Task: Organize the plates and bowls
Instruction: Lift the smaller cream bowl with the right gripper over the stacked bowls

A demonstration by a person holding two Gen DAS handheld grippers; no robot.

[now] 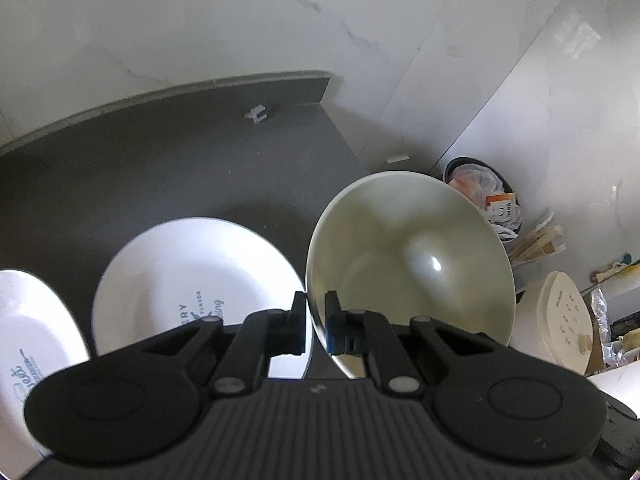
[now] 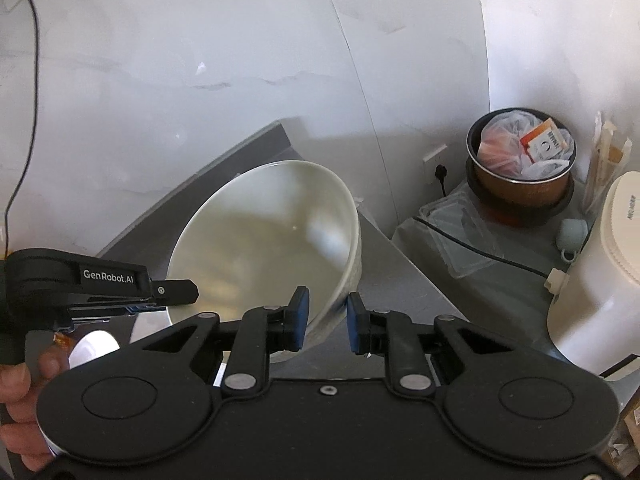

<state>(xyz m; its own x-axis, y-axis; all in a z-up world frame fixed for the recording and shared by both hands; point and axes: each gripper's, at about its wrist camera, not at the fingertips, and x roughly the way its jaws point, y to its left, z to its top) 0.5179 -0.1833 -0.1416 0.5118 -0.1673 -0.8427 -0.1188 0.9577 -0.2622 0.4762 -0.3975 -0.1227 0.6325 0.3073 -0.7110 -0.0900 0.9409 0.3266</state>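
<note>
Bowl [image 1: 412, 256]: cream bowl is tilting, its open side facing the left wrist camera; it is sitting directly ahead of both claws, between them.
Left gripper [image 1: 316, 322]: fingers are clamping the bowl's near-left rim, one pad outside the wall and one inside, with the rim edge running between them.
Right gripper [image 2: 326, 322]: blue pads are standing apart and straddling the bowl's lower right rim; inner pad [image 2: 301, 316] is lying against or just beside the inside of the wall, outer pad is showing a gap to the outside, so the claw is not clenching.
Round plate [image 1: 192, 284]: white plate with blue lettering is lying flat on the dark counter [image 1: 160, 168], just left of the left claw and partly under its left finger.
Second plate [image 1: 28, 332]: white, blue script, is lying further left, cut by the picture's edge; a strip of bare counter is separating the two plates.
Counter edge: right edge is dropping away just beyond the bowl; the back edge is meeting the marble wall [image 1: 200, 20].
Open room: bare counter is stretching ahead of and left of the left claw, up to the wall.
Beyond the edge: bin [image 2: 520, 160] with bagged waste and a white appliance [image 2: 600, 272] are standing lower, well right of the right claw.
Hand [image 2: 20, 392]: is gripping the left tool's handle, at the left of the right claw.
</note>
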